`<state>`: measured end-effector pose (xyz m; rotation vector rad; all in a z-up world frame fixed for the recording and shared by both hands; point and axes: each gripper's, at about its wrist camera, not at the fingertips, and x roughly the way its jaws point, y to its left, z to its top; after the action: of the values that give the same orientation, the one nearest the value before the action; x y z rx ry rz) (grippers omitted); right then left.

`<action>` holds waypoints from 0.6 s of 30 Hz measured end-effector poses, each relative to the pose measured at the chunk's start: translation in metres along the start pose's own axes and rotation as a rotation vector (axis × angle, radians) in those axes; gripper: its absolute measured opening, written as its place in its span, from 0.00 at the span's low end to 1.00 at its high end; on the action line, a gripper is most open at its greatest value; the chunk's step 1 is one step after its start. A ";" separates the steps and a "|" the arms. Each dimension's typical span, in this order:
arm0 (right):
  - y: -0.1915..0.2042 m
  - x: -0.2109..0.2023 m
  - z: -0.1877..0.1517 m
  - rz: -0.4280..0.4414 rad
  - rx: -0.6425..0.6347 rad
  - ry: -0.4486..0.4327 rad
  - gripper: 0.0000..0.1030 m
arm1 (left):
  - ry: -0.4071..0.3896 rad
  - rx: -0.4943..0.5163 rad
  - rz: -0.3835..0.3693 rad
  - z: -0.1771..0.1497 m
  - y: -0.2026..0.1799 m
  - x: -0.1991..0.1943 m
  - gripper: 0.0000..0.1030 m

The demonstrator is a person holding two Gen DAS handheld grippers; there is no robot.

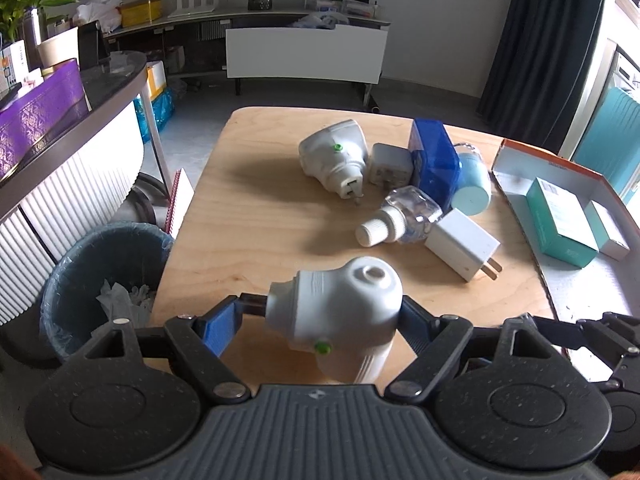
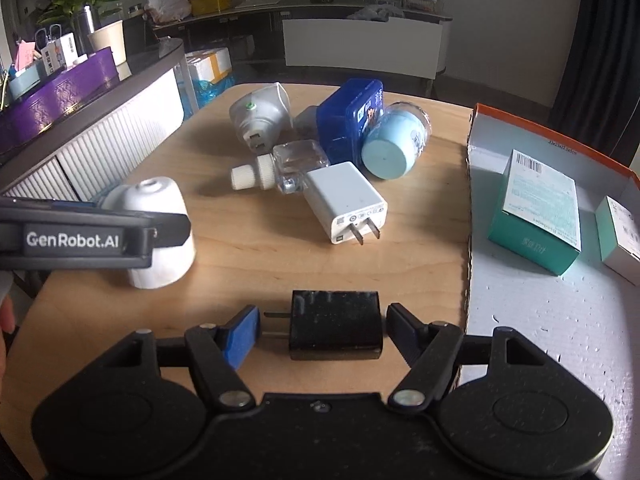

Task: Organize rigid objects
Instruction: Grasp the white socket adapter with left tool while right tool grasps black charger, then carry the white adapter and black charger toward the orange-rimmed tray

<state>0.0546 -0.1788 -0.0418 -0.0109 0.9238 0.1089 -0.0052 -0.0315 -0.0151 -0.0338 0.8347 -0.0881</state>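
Note:
My left gripper (image 1: 324, 312) is shut on a white plug-in vaporizer (image 1: 340, 312) with a green dot, held just above the near edge of the wooden table (image 1: 248, 216); it also shows in the right wrist view (image 2: 156, 232). My right gripper (image 2: 324, 328) is shut on a black plug adapter (image 2: 335, 324) near the table's front edge, its prongs pointing left. A second white vaporizer (image 1: 334, 154), a clear refill bottle (image 1: 400, 216), a white charger (image 1: 464, 246), a blue box (image 1: 434, 160) and a light-blue capped jar (image 1: 472, 188) lie further back.
An orange-rimmed cardboard tray (image 2: 520, 320) at the right holds a teal box (image 2: 540, 216) and a smaller box (image 2: 620, 232). A lined waste bin (image 1: 108, 280) stands left of the table. A small white cube adapter (image 1: 390, 164) sits among the pile.

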 end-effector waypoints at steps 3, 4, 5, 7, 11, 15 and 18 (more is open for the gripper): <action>-0.001 -0.002 -0.001 0.003 -0.009 -0.021 0.70 | -0.001 -0.005 0.001 -0.003 0.000 -0.002 0.82; -0.001 -0.002 -0.002 0.001 -0.009 -0.027 0.70 | -0.003 -0.007 0.001 -0.003 0.000 -0.003 0.82; -0.002 -0.004 -0.002 -0.004 -0.010 -0.038 0.70 | -0.003 -0.009 0.001 -0.004 0.000 -0.004 0.82; -0.004 -0.009 -0.001 -0.004 -0.002 -0.062 0.70 | -0.007 -0.007 0.006 -0.004 -0.001 -0.005 0.82; -0.008 -0.020 0.009 0.002 0.018 -0.101 0.70 | -0.019 -0.003 0.010 0.000 -0.005 -0.009 0.82; -0.013 -0.029 0.017 0.008 0.031 -0.126 0.70 | -0.030 -0.004 0.018 0.003 -0.007 -0.013 0.82; -0.017 -0.034 0.020 0.013 0.045 -0.138 0.70 | -0.040 0.001 0.019 0.005 -0.010 -0.017 0.82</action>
<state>0.0522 -0.1971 -0.0031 0.0439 0.7879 0.0998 -0.0133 -0.0399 0.0013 -0.0262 0.7946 -0.0700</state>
